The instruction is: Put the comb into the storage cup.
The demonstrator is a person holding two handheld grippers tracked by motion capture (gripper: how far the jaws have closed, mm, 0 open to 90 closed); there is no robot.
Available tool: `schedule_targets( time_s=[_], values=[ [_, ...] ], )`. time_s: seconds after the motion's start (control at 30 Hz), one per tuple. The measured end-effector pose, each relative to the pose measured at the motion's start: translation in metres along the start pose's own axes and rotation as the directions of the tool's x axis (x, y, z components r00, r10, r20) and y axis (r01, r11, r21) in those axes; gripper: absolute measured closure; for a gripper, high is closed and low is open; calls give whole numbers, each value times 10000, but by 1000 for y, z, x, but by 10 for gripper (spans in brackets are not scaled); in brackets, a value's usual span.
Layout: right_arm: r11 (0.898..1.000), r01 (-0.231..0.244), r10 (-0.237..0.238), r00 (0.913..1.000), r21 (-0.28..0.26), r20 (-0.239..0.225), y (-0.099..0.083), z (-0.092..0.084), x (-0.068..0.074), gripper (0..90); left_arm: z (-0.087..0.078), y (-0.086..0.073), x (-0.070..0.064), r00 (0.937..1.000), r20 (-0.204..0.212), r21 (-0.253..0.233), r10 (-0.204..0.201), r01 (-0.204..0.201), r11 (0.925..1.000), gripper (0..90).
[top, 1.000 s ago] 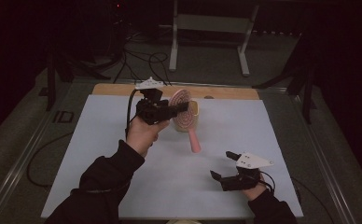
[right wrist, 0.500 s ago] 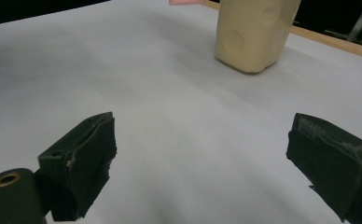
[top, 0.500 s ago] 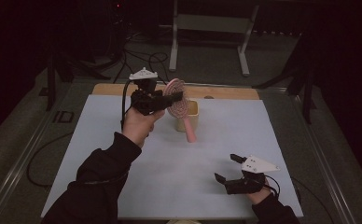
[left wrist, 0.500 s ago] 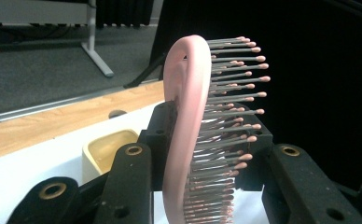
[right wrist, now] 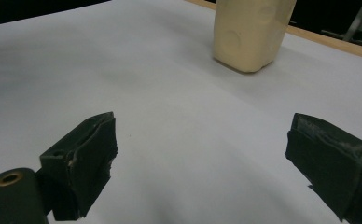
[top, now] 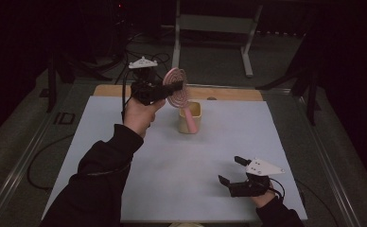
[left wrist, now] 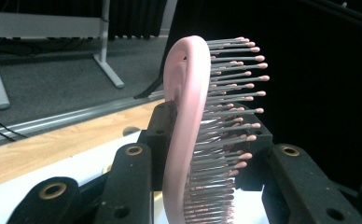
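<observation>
Two grippers over a pale sheet (top: 101, 142) on the table. Left gripper (top: 165, 90) raised above the far part of the sheet, clamped tight on a pink hairbrush (top: 177, 87) at the round head, one pad against the smooth back, the other in among the bristles. Brush head (left wrist: 188, 116) standing on edge between the black jaws in the left gripper view, bristles with small pink tips pointing to the right of that view. Handle (top: 189, 120) slanting down from the head into a cream cup (top: 196, 109), lower end inside the cup's mouth; whether touching the bottom, hard to tell. Cup upright on the sheet, near the far wooden edge (top: 229, 93), just beside the left hand (top: 139, 113).

Right gripper (top: 230, 171) low at the near right of the sheet, well apart from cup and brush, jaws spread wide with nothing between, bare sheet (right wrist: 193, 140) showing in the gap. Same cup (right wrist: 251, 32) seen farther off in the right gripper view, beyond the two black pads (right wrist: 83, 163).
</observation>
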State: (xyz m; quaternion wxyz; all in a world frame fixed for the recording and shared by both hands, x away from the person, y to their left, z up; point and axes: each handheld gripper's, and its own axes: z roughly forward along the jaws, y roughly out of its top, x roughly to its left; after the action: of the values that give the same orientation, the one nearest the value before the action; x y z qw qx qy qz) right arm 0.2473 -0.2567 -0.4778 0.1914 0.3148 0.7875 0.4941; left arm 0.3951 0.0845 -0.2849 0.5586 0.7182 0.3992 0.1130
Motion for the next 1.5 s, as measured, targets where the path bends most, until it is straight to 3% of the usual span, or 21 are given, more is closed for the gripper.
schedule_targets(
  time_s=[0.33,0.97,1.5],
  values=[
    [9997,72,-68,9998,-216,176,1,-3,0,86,11,11,8,9998,-205,-185,-36,32,9998,657],
    [9998,111,-111,9999,-186,6,1,-2,1,85,35,22,21,9960,-873,-691,-211,151,9975,657],
    [9998,87,-88,9999,-200,-55,0,-2,1,86,59,10,36,9912,-1228,-665,-489,409,9969,656]
  ],
)
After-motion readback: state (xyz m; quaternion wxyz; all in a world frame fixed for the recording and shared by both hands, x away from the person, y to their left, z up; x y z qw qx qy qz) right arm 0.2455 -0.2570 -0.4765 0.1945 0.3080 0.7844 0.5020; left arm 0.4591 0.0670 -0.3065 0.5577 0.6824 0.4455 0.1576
